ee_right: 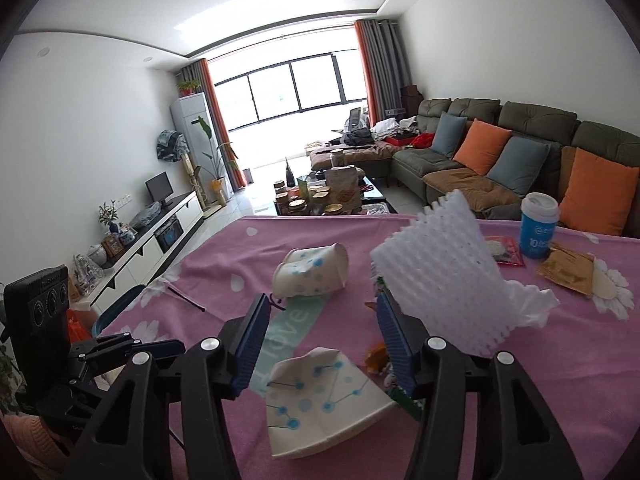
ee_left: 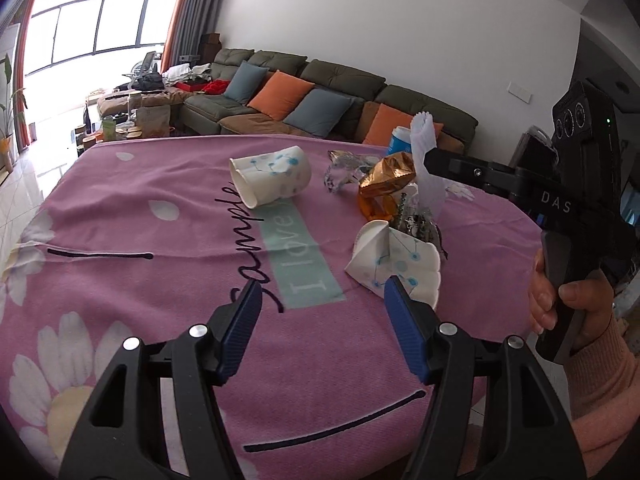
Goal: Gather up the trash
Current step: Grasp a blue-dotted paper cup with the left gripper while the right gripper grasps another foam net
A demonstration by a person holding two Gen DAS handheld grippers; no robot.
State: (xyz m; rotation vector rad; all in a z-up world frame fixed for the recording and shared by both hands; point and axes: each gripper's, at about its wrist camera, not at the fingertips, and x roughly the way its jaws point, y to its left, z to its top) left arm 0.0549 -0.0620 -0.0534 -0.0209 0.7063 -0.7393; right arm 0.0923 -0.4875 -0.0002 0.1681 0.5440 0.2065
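Left gripper (ee_left: 322,300): was held low over the pink tablecloth (ee_left: 160,240), its blue pads spread wide with nothing between them.
Right gripper (ee_right: 320,320): was held above the table with its fingers spread; a white foam net sleeve (ee_right: 440,264) was seen at the outer side of the right-hand finger, and whether it was caught there or only resting could not be told.
Crushed paper cup (ee_left: 394,258): was found flattened on the cloth just ahead of the left gripper's right-hand pad, and directly below the right gripper.
Second paper cup (ee_left: 272,178): was seen lying on its side farther back, mouth turned toward the left.
Wrappers: a gold foil wrapper (ee_left: 386,180) and a clear crumpled wrapper (ee_left: 340,172) were seen clustered behind the crushed cup.
Blue-and-white canister (ee_right: 538,230): was seen upright near the far right edge of the table.
Background: a green sofa (ee_right: 520,148) with orange and blue cushions was seen beyond the table.
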